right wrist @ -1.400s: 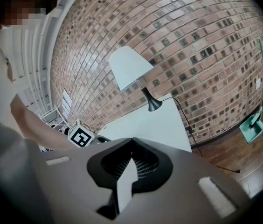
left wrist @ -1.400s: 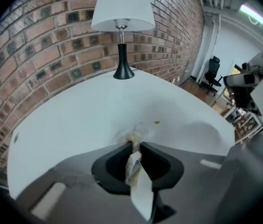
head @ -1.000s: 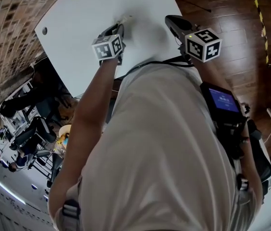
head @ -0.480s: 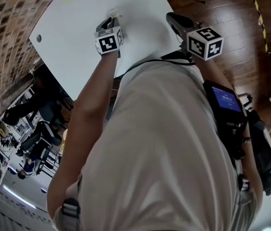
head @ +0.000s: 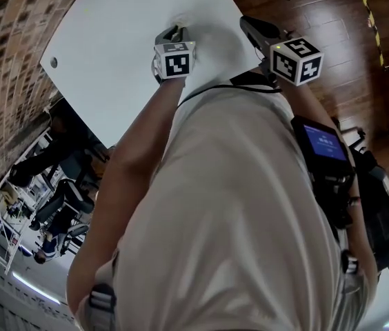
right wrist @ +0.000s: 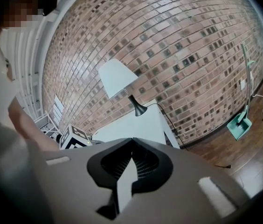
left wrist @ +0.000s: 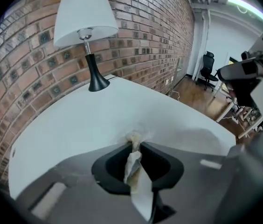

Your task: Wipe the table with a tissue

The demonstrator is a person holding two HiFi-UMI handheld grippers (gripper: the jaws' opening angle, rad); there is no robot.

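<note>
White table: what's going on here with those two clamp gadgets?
A person holds a gripper in each hand. The left gripper is shut on a crumpled tissue, whose tip meets the white table, as for wiping. The right gripper is shut with nothing in it, held near the table's edge.

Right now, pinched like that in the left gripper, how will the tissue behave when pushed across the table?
Likely floppy: the tissue runs as a creased strip between the left gripper's jaws. Its tip is bunched on the table, so it probably crumples further rather than sliding flat.
</note>
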